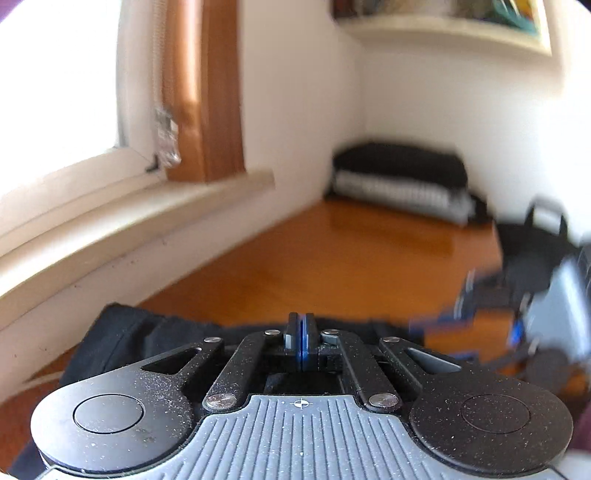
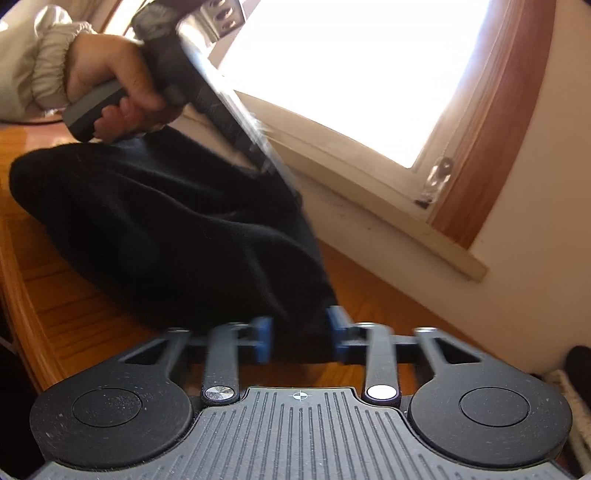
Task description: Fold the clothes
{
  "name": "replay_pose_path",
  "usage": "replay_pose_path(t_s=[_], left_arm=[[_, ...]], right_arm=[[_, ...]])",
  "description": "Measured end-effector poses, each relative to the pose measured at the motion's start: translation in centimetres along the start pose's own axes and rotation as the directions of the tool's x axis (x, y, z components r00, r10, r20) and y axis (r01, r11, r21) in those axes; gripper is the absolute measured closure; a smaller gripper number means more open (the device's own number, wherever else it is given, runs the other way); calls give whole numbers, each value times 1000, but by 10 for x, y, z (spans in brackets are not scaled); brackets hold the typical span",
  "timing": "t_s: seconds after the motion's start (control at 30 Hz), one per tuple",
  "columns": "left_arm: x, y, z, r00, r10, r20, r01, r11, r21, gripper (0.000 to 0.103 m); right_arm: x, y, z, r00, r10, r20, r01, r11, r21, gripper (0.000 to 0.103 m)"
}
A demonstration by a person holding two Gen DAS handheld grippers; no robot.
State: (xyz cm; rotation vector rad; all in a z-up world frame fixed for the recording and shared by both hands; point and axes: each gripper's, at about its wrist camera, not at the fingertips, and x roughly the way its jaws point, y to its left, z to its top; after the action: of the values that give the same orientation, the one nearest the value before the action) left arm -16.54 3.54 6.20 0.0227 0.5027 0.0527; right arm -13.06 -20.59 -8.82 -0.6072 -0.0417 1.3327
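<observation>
two grippers: the left gripper [image 1: 302,339] and right gripper [image 2: 300,338]. one loose black garment [image 2: 166,229]. one stack of folded clothes [image 1: 400,181] at one o'clock. one hand [image 2: 110,74]. one window [image 2: 351,66]. one framed picture [image 1: 461,22].

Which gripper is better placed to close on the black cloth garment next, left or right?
Right, probably. The right gripper stands open with the black cloth garment lying between its blue fingers, so it only needs closing. The left gripper is already shut above the cloth edge.
</observation>
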Motion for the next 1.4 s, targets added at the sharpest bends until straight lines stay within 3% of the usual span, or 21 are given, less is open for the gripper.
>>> replay_pose_path(t_s=[0.13, 0.37, 0.43, 0.67, 0.8, 0.97, 1.07, 1.13, 1.27, 1.4], left_arm=[[-3, 16, 1, 997, 62, 48, -60, 997, -54, 102], [29, 35, -11, 995, 65, -70, -72, 992, -104, 102], [25, 38, -11, 996, 45, -71, -53, 992, -113, 94], [27, 29, -23, 995, 69, -78, -74, 995, -67, 91], [31, 28, -26, 992, 86, -88, -94, 991, -95, 91], [40, 26, -22, 983, 158, -91, -172, 968, -182, 91], [49, 21, -17, 974, 209, -89, -224, 945, -240, 92], [53, 17, -12, 972, 222, -80, -236, 936, -262, 91], [31, 28, -3, 988, 153, -5, -146, 934, -325, 86], [-27, 64, 1, 986, 157, 64, -120, 916, -384, 79]], right_arm=[[-4, -1, 1, 1000, 14, 2, -14, 1000, -2, 95], [-4, -2, 2, 999, 4, -45, -5, 999, -32, 93], [-8, -3, 2, 999, -10, -45, 9, 1000, -22, 89], [-28, -22, 11, 1000, -26, 15, 23, 982, 186, 87], [-23, -22, 33, 998, -45, 33, 35, 963, 266, 74], [-1, -12, 56, 994, 86, 62, -103, 919, 381, 66], [19, 1, 60, 985, 170, 22, -164, 903, 398, 61], [31, 2, 56, 987, 156, -36, -130, 912, 389, 61], [53, -10, 41, 982, 126, -140, -68, 929, 364, 62], [62, -28, 32, 979, 113, -172, -51, 943, 330, 62]])
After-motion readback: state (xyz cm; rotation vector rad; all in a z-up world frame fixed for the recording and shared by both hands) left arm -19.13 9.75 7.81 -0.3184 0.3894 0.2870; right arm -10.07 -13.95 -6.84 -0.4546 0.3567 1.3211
